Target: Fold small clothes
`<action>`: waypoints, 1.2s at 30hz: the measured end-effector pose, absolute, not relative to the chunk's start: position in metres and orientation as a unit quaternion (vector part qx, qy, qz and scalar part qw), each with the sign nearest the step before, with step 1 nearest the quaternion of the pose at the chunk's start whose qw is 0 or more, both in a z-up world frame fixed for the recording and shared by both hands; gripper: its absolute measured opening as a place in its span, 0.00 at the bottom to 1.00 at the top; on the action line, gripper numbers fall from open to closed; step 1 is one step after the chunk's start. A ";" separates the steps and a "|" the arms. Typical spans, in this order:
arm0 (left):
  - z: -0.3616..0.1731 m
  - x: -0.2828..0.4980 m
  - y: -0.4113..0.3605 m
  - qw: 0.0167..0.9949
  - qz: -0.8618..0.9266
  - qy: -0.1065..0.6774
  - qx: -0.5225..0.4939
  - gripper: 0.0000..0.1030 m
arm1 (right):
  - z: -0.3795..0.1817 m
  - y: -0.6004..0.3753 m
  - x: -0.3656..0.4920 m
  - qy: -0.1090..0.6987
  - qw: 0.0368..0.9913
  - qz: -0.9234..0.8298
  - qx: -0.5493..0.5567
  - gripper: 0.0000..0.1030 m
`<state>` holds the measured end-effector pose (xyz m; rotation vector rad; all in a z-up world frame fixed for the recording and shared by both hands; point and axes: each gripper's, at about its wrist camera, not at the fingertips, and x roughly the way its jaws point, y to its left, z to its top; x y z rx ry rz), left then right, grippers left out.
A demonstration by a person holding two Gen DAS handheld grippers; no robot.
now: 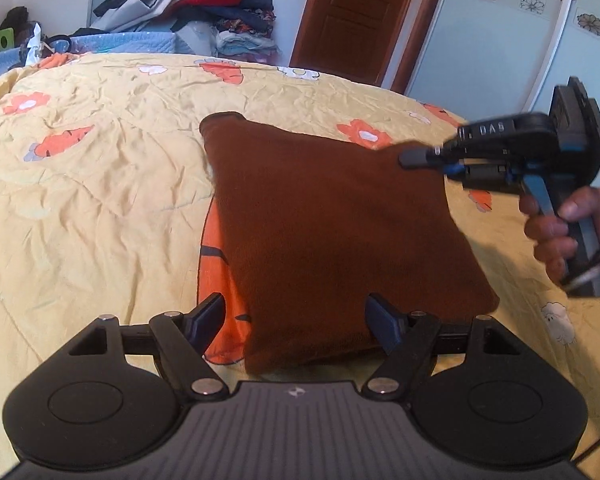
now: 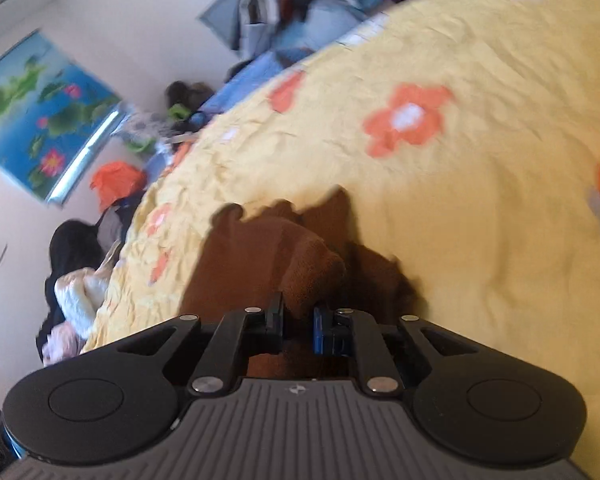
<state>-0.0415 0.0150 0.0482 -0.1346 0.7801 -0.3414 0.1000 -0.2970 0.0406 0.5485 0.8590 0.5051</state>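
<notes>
A brown garment [image 1: 340,220], folded roughly square, lies on the bed's yellow flowered quilt [image 1: 100,200], partly covering an orange print. The left tool [image 1: 296,320] stands open over the garment's near edge, pads clear of the cloth. The right tool [image 2: 298,322], in a person's hand [image 1: 556,232], is clamped on a fold of the garment's right corner.

bed: yellow flowered quilt [image 1: 100,184] | door: brown wood [image 1: 352,16] | wall: white, lotus picture [image 2: 40,136] | corner: heaped clothes [image 1: 204,4]

Fuzzy brown fleece garment [image 1: 332,216], crinkled yellow cotton quilt [image 1: 100,208]
</notes>
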 end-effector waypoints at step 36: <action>0.043 -0.066 0.020 0.912 -0.173 0.371 -0.017 0.16 | 0.059 -0.251 -0.001 0.426 0.842 0.315 0.098 0.69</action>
